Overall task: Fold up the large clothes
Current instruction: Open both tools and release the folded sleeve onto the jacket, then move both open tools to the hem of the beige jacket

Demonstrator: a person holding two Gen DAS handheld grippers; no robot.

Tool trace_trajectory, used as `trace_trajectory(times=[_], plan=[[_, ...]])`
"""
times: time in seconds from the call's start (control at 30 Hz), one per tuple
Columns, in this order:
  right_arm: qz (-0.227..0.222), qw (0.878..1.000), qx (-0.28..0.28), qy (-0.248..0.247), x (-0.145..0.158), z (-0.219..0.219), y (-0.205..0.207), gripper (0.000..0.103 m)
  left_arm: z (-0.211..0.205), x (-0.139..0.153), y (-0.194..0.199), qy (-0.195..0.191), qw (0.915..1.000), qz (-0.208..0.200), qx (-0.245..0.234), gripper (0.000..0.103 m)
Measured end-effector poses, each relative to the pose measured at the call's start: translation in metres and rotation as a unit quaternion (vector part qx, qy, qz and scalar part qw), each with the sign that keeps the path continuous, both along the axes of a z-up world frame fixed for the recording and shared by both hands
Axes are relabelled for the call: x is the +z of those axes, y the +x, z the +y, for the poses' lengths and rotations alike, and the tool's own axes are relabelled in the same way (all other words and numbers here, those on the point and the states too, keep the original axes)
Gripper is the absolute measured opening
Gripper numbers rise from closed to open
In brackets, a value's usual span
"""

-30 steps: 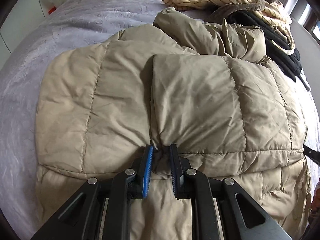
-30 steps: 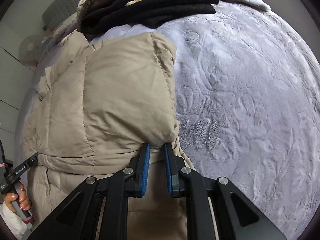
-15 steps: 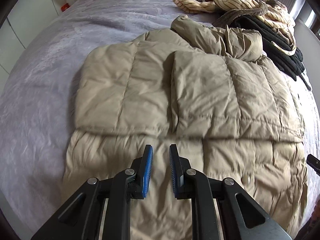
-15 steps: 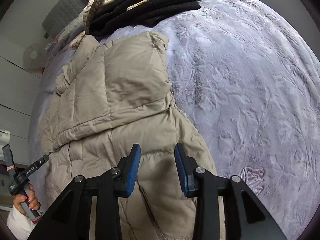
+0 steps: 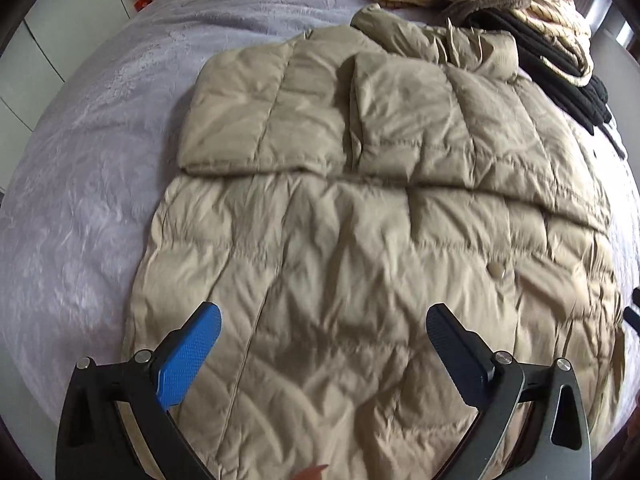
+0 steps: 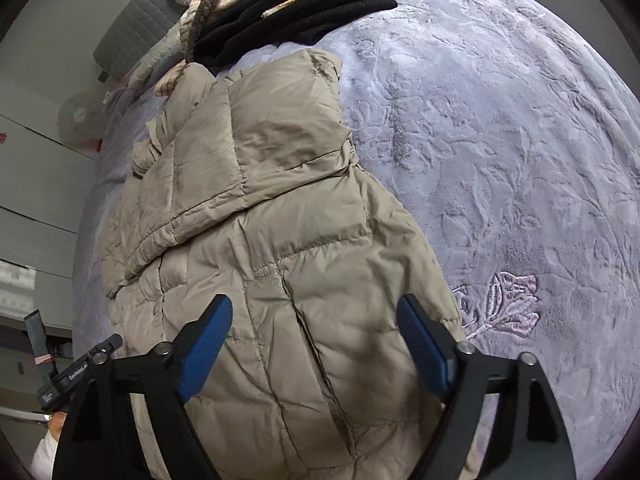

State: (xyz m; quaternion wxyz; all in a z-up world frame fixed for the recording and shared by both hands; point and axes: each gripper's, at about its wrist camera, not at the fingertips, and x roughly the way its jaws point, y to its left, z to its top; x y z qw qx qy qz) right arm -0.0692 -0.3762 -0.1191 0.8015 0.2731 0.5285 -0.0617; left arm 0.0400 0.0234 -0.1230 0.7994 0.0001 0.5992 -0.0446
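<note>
Snap button (image 5: 497, 269) on coat (image 5: 360, 240) — left view only; embroidered flower (image 6: 505, 304) — right only.

1. Jacket (image 5: 360, 240): plain beige-tan, quilted in stitched panels, below both pairs of fingers.
2. Blanket (image 6: 500, 140): pale lilac-grey, embossed with leaves; one pink embroidered flower (image 6: 500, 304) just right of the right fingers.
3. Clothes pile (image 5: 552, 56) beyond the jacket: black, plus cream with thin brown stripes.
4. Pads (image 5: 188, 360): blue, on black fingers.

Black claw (image 5: 324, 320) frames, blue textured pads (image 5: 188, 360), silver screws, white sleeve (image 6: 42, 454).
</note>
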Motion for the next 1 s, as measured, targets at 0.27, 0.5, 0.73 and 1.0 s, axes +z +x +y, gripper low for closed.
trace_trajectory(times=[0.27, 0.5, 0.73, 1.0], plan=[[-0.013, 1.000, -0.018, 0.020, 0.005, 0.021, -0.025, 0.089, 0.004, -0.005, -0.024, -0.005, 0.9996, 0.021, -0.020, 0.103], [0.004, 0.997, -0.042, 0.064, 0.015, 0.042, -0.052, 0.089, 0.030, -0.001, -0.042, -0.011, 0.9992, 0.033, -0.022, 0.103], [0.009, 0.987, -0.109, 0.118, 0.018, 0.053, -0.096, 0.089, 0.064, 0.002, -0.061, -0.055, 0.9953, 0.063, -0.048, 0.103], [0.028, 0.968, -0.193, 0.155, 0.017, 0.057, -0.146, 0.089, 0.096, 0.003, -0.079, -0.089, 0.9900, 0.087, -0.067, 0.103]])
